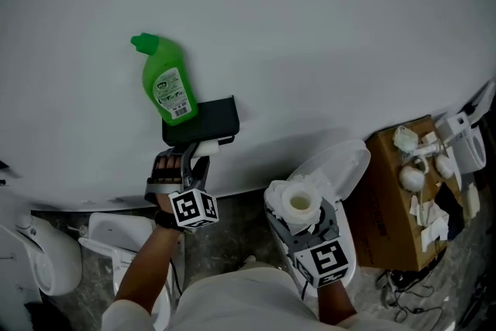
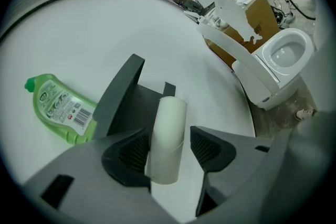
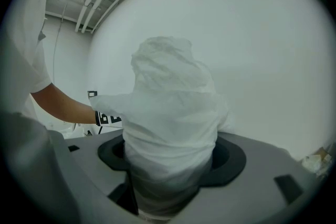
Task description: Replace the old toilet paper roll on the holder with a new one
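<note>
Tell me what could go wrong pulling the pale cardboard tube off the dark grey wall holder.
The left gripper straddles the pale cardboard tube with a gap at one pad, so it may slip when pulled. Jolting the dark grey wall holder could topple the green plastic bottle that seems to stand on it.

Left gripper [image 2: 169,150] with jaws apart around a bare white cardboard tube [image 2: 169,126], at a dark grey wall holder [image 2: 123,93], green plastic bottle [image 2: 59,108] just left, white ceramic toilet [image 2: 283,60] right.
</note>
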`<state>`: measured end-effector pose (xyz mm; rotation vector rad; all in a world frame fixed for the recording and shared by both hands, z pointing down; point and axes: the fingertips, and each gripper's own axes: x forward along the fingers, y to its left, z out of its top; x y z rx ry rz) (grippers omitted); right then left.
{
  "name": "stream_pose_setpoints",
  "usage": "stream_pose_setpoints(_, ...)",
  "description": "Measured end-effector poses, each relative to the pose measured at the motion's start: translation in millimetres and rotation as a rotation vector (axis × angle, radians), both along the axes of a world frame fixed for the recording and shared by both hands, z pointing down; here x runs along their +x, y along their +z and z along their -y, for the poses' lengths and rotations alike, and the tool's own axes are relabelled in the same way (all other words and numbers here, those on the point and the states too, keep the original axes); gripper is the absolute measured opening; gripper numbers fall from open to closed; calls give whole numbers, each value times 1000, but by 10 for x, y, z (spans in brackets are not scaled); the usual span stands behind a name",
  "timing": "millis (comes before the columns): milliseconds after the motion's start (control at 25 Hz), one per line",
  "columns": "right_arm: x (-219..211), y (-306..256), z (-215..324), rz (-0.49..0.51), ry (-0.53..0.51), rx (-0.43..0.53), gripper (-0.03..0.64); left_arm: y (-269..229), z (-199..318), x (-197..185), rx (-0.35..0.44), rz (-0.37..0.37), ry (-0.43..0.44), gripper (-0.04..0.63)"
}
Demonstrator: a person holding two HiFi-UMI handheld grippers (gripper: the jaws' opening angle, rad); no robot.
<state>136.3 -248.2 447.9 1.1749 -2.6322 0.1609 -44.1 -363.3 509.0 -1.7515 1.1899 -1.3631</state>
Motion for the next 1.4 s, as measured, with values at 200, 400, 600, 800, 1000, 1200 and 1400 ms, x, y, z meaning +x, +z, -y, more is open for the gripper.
stream_pose_setpoints(200, -51, 6, 39, 14, -14, 3, 330, -36, 26, 15, 13, 4, 16, 201)
stream_pose_setpoints(400, -5, 12, 20, 15, -6, -1, 330, -66, 25, 148, 19, -19, 48, 193)
stream_pose_setpoints(600, 134, 35, 10, 13, 29, -1, 330, -85, 52, 383, 22, -34, 106, 190)
stream_pose_setpoints(800, 207, 66, -38, 7, 48, -9, 330, -89, 112, 613, 22, -43, 157, 190)
stream_pose_setpoints(1000, 310, 69, -62, 3, 79, -12, 330, -110, 173, 870, 28, -53, 210, 187)
stream_pose_setpoints(1200, 435, 130, -121, -29, 107, -38, 330, -132, 205, 1063, 33, -79, 243, 187)
stream_pose_setpoints(1400, 488, 83, -142, -30, 136, -23, 330, -164, 182, 1276, 41, -85, 297, 184)
